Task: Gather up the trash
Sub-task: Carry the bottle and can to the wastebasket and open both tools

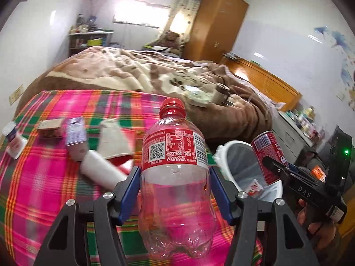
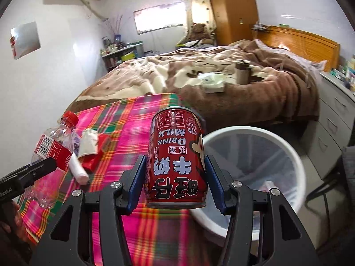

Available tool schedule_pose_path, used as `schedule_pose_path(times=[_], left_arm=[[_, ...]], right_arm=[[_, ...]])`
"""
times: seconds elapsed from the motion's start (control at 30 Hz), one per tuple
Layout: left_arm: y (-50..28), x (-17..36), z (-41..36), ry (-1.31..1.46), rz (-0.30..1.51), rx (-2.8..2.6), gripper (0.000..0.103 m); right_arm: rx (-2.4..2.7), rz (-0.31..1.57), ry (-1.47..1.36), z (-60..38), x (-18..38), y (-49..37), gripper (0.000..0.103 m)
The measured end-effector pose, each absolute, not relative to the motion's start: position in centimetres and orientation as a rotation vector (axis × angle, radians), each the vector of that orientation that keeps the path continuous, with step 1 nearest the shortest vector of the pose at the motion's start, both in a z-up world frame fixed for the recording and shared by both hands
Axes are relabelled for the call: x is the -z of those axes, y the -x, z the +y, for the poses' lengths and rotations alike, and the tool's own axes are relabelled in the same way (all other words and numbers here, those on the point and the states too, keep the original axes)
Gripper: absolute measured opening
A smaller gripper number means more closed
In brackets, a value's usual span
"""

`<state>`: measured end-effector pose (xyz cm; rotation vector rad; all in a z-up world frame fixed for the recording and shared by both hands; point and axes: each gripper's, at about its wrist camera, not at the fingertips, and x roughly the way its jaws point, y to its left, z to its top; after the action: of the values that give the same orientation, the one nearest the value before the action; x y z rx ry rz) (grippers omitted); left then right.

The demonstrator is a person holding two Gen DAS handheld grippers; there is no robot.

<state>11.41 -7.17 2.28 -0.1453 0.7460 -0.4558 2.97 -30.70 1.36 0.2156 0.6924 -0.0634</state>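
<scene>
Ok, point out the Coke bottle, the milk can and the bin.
Coke bottle (image 1: 175, 153): left wrist view, on its red label.
Milk can (image 2: 177, 155): right wrist view, on its printed side.
Bin (image 2: 286, 146): right wrist view, on its white rim.

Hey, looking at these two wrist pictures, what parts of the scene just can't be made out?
- Trash bin contents: right wrist view, hidden by the milk can and the right tongs.
- Small cartons on the plaid blanket: left wrist view, print lost to motion blur.
- Coke bottle base: left wrist view, hard to read through the clear plastic between the left tongs.
- Bin floor: left wrist view, cut off by the can.
</scene>
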Motion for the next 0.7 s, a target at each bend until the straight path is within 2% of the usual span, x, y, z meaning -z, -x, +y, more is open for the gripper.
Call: schedule_pose_path(times=[0.33,0.7], left_arm=[[-11.1,-2.5,-14.8,0.08,0.746,0.586,0.062],[-12.5,-0.6,-23.5,0.033,0.805,0.731,0.062]], right_arm=[[0.177,0.695,-0.226,-35.2,-0.8,-1.9,0.054],[0.248,0.78,-0.24,-39.8,1.8,-2.3,0.054]])
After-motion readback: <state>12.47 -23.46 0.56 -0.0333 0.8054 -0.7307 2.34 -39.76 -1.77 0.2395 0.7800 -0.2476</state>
